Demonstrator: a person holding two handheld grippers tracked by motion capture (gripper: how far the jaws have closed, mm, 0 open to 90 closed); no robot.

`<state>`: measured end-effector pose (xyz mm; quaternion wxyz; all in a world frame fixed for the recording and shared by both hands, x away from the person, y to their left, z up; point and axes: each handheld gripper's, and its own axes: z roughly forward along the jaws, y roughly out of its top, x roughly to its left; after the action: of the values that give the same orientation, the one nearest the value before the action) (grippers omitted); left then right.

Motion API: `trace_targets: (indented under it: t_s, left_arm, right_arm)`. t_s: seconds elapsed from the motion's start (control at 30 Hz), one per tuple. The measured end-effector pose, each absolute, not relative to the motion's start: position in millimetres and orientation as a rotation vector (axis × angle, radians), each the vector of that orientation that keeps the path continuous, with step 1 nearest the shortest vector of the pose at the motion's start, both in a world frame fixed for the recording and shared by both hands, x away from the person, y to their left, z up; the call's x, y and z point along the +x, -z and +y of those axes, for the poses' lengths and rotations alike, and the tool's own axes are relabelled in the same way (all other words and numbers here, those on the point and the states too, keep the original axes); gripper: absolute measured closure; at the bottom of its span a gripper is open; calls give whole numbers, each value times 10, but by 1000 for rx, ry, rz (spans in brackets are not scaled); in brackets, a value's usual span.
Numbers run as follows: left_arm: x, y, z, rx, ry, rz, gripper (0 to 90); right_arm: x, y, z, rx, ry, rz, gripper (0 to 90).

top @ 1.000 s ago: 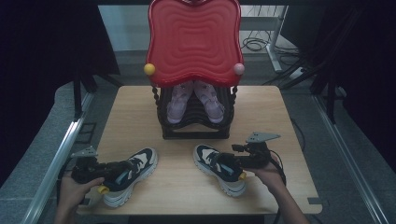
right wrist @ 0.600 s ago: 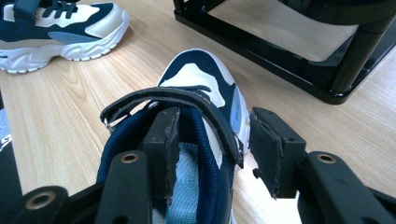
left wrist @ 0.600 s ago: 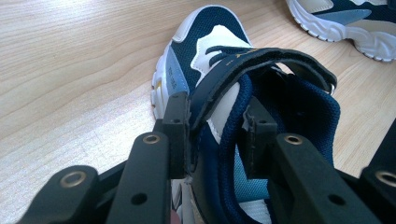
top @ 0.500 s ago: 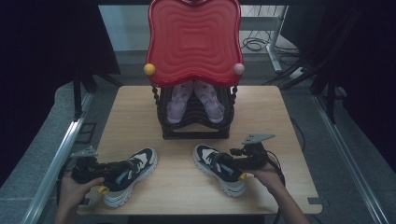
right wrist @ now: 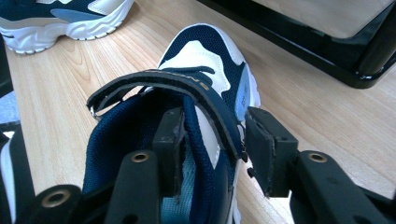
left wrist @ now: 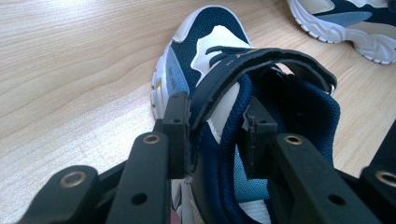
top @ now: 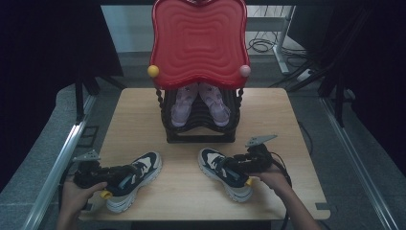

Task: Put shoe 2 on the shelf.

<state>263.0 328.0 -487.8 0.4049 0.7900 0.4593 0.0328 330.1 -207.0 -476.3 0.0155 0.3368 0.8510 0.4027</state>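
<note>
Two navy-and-white sneakers sit on the near half of a pale wooden table, toes angled toward each other, well apart. The left sneaker lies near the front left corner; the right sneaker rests right of centre, near the front edge.

The left gripper, held in a person's left hand, is clamped on the side wall of the left sneaker at its collar. In the left gripper view one jaw presses the outer side by the strap while the other sits inside the padded opening, the wall pinched between them.

The right gripper, in the right hand, straddles the side wall of the right sneaker in the same way. Its jaws have just been closing. In the right gripper view one jaw stands inside the shoe against the lining and the other stands just outside the strap end; a narrow gap appears to remain there, though the angle makes that hard to judge.

Behind the shoes, at the middle of the table, stands a black shoe rack holding a pair of pale pink sneakers, toes down. A wavy red tray-like top crowns the rack, with a yellow knob and a pink knob at its lower corners. Cables lie on the floor beyond.
</note>
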Motion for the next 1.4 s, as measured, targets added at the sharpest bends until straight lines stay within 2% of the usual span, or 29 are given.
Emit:
trace_targets:
  t_s: [0.3, 0.67, 1.4]
  left_arm:
    - [2631, 4880, 3280, 1992, -83, 1160, 680]
    - [2633, 4878, 3268, 1985, -100, 1172, 688]
    - [2588, 4772, 3257, 1851, -134, 1155, 696]
  right_arm:
    - [3362, 4797, -2074, 1062, -1280, 2678, 621]
    - [3343, 4763, -2048, 1064, -1237, 2661, 722]
    - [3066, 4786, -2473, 1195, -1456, 2386, 733]
